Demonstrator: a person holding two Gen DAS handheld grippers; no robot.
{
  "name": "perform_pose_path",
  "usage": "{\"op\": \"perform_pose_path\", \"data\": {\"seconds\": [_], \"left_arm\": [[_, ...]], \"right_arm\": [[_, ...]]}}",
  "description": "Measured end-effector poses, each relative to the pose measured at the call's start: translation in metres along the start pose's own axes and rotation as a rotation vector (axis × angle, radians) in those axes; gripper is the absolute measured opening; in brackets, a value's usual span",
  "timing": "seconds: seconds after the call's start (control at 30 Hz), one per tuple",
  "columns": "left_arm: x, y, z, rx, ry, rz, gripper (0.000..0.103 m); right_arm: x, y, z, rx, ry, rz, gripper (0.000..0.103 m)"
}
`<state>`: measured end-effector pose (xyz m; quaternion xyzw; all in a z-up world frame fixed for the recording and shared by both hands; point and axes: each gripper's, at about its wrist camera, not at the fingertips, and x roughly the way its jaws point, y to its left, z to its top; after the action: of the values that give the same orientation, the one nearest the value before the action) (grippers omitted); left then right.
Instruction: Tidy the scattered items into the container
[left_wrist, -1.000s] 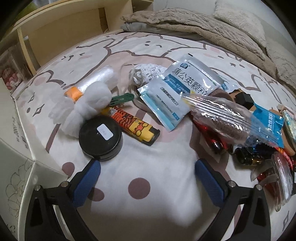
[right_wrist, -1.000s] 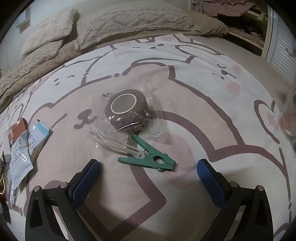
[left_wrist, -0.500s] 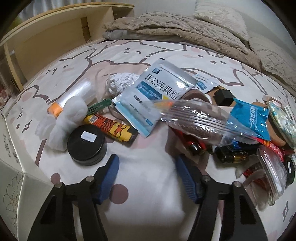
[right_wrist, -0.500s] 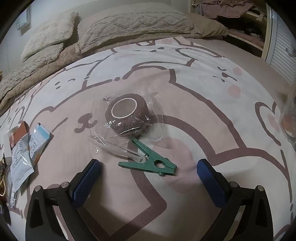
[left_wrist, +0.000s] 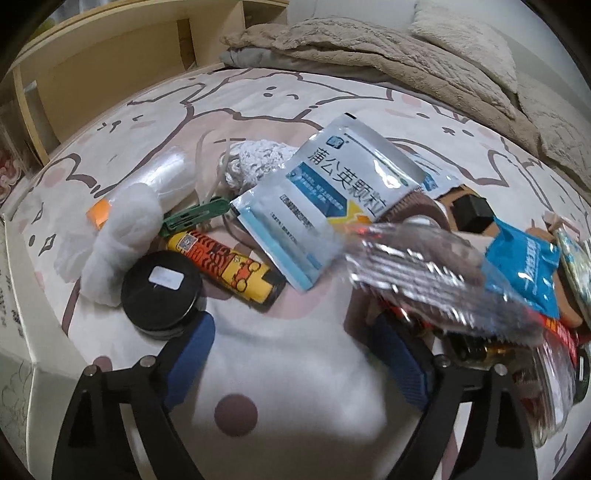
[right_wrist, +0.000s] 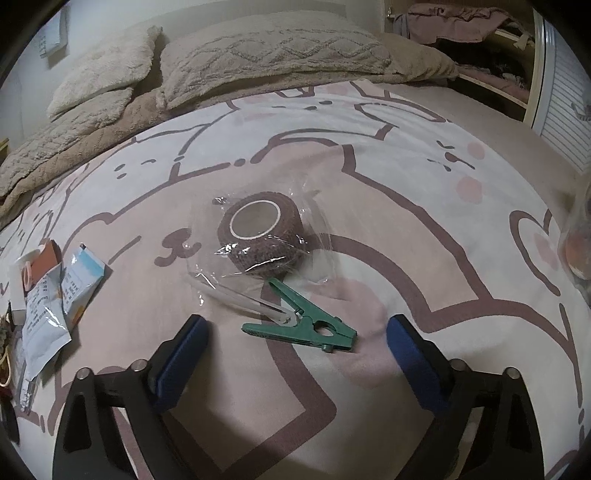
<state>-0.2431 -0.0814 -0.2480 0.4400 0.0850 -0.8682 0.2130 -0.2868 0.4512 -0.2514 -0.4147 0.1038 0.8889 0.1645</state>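
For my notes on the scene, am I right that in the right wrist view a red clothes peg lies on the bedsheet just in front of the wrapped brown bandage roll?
Not quite: the clothes peg is green, not red. The right wrist view shows it lying on the bedsheet just in front of the wrapped brown bandage roll.

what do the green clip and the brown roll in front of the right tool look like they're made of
Green spring clothes peg: seemingly moulded plastic, matte, uniform colour, with a metal spring glinting at its pivot. Brown bandage-like roll: looks like crinkled woven fabric around a pale, probably cardboard, core, sealed in glossy clear plastic film that catches highlights.
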Motion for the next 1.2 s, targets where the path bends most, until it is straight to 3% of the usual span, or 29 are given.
{"op": "perform_pose_path", "data": {"seconds": [0.23,0.3,0.37,0.47,0.57,0.87,1.2], "left_arm": [[0.005,0.003,0.009,-0.028,0.004,0.011,0.086],[0.005,0.005,0.011,-0.041,-0.003,0.021,0.076],[0.003,0.007,0.011,-0.041,-0.013,0.028,0.055],[-0.002,0.006,0.01,-0.03,-0.028,0.026,0.031],[-0.006,0.007,0.007,-0.016,-0.036,0.03,0.016],[-0.015,0.012,-0.003,0.007,-0.035,0.027,0.003],[-0.028,0.017,-0.017,0.033,-0.027,0.022,0.001]], "right_arm": [[-0.003,-0.004,0.0,0.022,-0.02,0.017,0.078],[-0.005,-0.005,0.0,0.027,-0.027,0.018,0.069],[-0.008,-0.005,0.0,0.026,-0.038,0.018,0.056],[-0.01,-0.003,-0.002,0.016,-0.044,0.027,0.056],[-0.014,-0.001,-0.005,-0.002,-0.043,0.031,0.056],[-0.029,0.005,-0.02,-0.06,-0.034,0.045,0.055],[-0.058,0.009,-0.05,-0.13,-0.019,0.094,0.055]]}}
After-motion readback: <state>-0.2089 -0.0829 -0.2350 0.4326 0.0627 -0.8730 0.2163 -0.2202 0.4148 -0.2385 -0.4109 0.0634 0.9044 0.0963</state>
